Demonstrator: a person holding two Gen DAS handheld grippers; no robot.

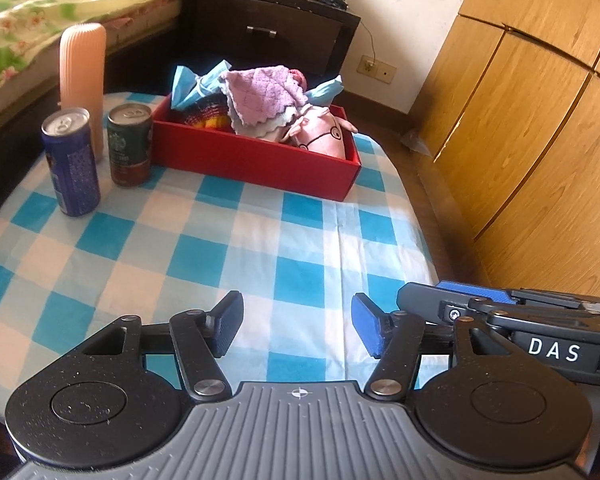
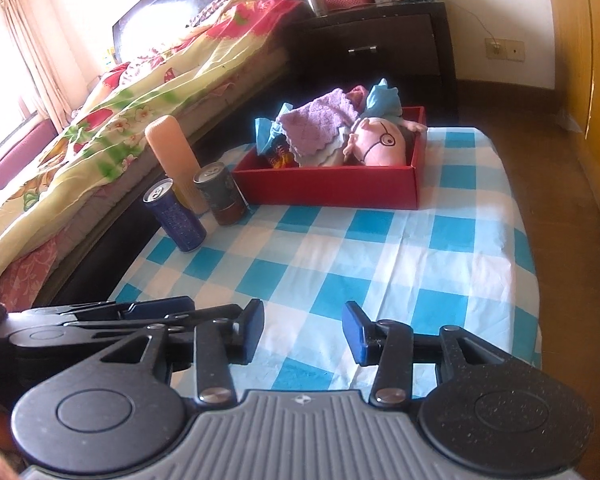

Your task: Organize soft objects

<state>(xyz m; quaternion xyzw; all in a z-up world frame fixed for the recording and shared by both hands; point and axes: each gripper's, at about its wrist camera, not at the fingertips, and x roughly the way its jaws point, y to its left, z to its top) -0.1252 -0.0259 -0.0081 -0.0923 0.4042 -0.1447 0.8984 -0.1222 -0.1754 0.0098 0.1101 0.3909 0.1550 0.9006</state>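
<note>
A red box [image 1: 260, 162] [image 2: 332, 190] stands at the far side of the checked table. In it lie a purple cloth [image 1: 260, 92] [image 2: 316, 124], a pink plush toy with glasses [image 1: 324, 134] [image 2: 380, 142], a light blue cloth [image 1: 198, 82] [image 2: 382, 98] and a striped colourful soft item [image 1: 206, 114]. My left gripper [image 1: 298, 326] is open and empty above the near table edge. My right gripper [image 2: 302, 334] is open and empty beside it; it also shows at the right of the left wrist view [image 1: 500, 312].
A blue can [image 1: 71, 162] [image 2: 174, 216], a dark green can [image 1: 130, 144] [image 2: 220, 194] and a tall peach ribbed bottle [image 1: 82, 76] [image 2: 176, 156] stand left of the box. A bed [image 2: 120, 112], a dark nightstand [image 2: 380, 44] and a wooden wardrobe [image 1: 540, 120] surround the blue-checked tablecloth [image 1: 220, 248].
</note>
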